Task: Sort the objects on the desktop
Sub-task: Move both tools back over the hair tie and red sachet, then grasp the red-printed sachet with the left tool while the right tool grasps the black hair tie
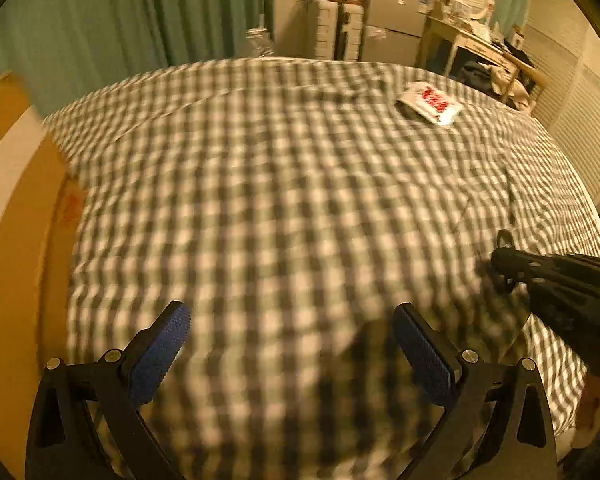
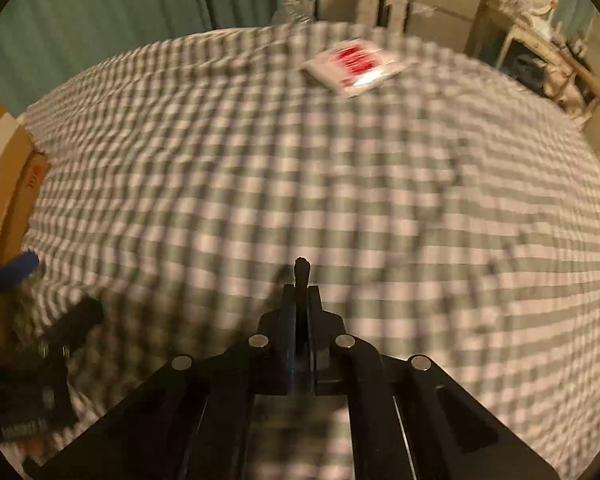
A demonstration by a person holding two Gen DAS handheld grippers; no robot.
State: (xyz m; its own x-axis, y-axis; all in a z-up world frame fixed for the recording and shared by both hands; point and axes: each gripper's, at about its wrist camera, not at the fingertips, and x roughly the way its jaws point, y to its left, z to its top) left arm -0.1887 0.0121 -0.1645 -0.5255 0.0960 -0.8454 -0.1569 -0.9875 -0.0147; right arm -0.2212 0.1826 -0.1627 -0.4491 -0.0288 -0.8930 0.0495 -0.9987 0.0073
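Observation:
A white packet with red print (image 1: 429, 102) lies on the checked tablecloth (image 1: 280, 184) at the far right; it also shows in the right wrist view (image 2: 356, 65). My left gripper (image 1: 290, 322) is open and empty above the near middle of the cloth. My right gripper (image 2: 301, 300) is shut on a small dark thin object (image 2: 301, 271) that sticks out past its fingertips. The right gripper also shows at the right edge of the left wrist view (image 1: 500, 256), with the dark object (image 1: 504, 237) at its tip. Both views are blurred.
A cardboard box (image 1: 16, 216) stands against the table's left edge, also in the right wrist view (image 2: 8, 176). Green curtains (image 1: 120, 20) hang behind. Drawer units (image 1: 372, 24) and a cluttered desk (image 1: 484, 46) stand beyond the far edge.

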